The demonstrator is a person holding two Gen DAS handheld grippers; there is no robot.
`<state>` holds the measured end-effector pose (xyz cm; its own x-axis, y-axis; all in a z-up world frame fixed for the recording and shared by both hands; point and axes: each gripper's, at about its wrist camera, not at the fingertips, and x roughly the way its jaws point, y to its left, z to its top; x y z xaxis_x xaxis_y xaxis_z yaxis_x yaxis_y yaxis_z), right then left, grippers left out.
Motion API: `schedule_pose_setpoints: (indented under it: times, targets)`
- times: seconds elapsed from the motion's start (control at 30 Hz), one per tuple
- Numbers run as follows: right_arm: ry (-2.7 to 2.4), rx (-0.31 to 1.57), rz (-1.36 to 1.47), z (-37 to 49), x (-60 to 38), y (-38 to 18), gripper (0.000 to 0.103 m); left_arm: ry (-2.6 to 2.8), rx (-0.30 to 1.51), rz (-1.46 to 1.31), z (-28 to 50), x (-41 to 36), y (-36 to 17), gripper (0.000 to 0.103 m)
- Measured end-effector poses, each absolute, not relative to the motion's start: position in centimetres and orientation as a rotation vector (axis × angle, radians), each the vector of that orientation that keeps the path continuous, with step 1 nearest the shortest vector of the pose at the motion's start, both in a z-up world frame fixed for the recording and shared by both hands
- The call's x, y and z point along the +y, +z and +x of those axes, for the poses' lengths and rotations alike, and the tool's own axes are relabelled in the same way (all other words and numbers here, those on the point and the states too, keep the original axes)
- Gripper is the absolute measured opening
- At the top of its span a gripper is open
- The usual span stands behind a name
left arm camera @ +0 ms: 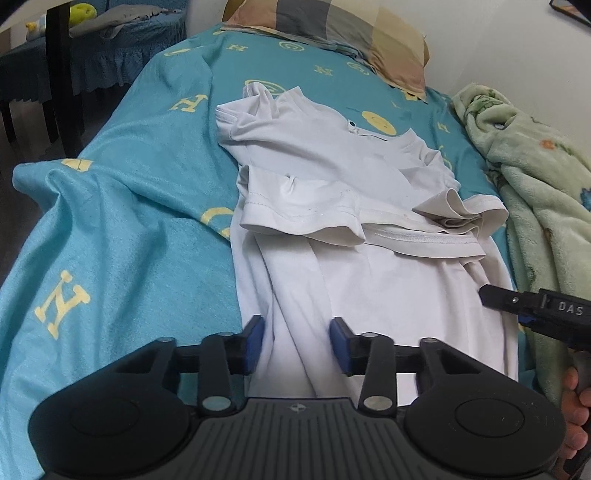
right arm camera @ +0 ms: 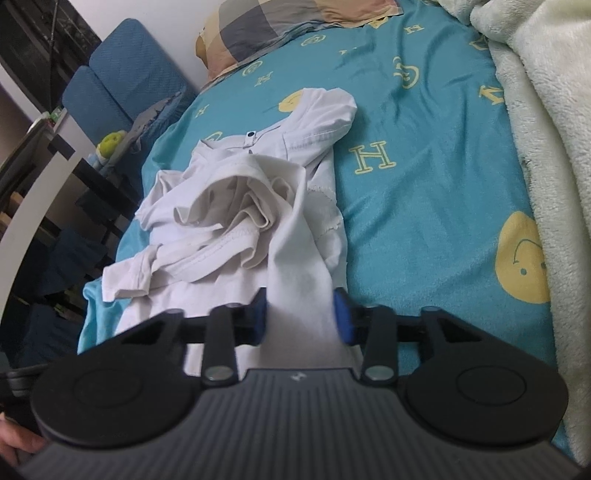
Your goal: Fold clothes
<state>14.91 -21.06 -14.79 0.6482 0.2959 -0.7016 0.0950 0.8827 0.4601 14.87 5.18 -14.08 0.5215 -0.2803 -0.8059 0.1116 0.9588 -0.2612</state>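
A white shirt (left arm camera: pixel 332 173) lies crumpled along the turquoise bed cover (left arm camera: pixel 122 206), collar end far, hem end near. In the left wrist view my left gripper (left arm camera: pixel 297 341) sits at the near left hem, and its blue pads press a raised fold of the white fabric between them. In the right wrist view the shirt (right arm camera: pixel 236 206) is bunched in the middle. My right gripper (right arm camera: pixel 300 319) holds a taut strip of its near right edge between its pads. A black finger (left arm camera: pixel 496 298) of the right gripper shows at the shirt's right edge.
A patchwork pillow (left arm camera: pixel 332 33) lies at the head of the bed. A pale green fleece blanket (left arm camera: pixel 535 192) is heaped along the right side by the wall. Blue covered chairs (right arm camera: pixel 122 81) and dark furniture stand off the left edge. A hand (left arm camera: pixel 576 406) grips the right handle.
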Motion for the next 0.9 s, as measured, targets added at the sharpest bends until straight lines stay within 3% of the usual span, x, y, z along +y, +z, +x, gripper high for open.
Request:
schedule_pose_setpoints:
  times: [0.07, 0.17, 0.37, 0.47, 0.6, 0.9]
  targets:
    - [0.122, 0.867, 0.464, 14.9, -20.8, -14.7, 0.021, -0.24, 0.984, -0.195, 14.7, 5.3, -13.8, 0.02]
    - [0.114, 0.852, 0.426, 14.6, -20.6, -14.1, 0.013, -0.246, 0.965, -0.22, 14.3, 5.6, -13.2, 0.01]
    - [0.047, 0.848, 0.401, 14.4, -21.3, -13.9, 0.01, -0.208, 0.958, -0.226, 13.9, 6.2, -12.5, 0.01]
    - [0.03, 0.877, 0.442, 14.8, -22.1, -14.8, 0.01, -0.193, 0.967, -0.225, 14.0, 6.4, -12.5, 0.014]
    - [0.031, 0.858, 0.452, 14.5, -22.1, -14.2, 0.01, -0.173, 0.98, -0.223, 14.0, 6.5, -12.5, 0.034]
    - [0.05, 0.764, 0.45, 13.1, -21.8, -11.1, 0.013, -0.143, 0.984, -0.231, 14.1, 6.9, -12.1, 0.048]
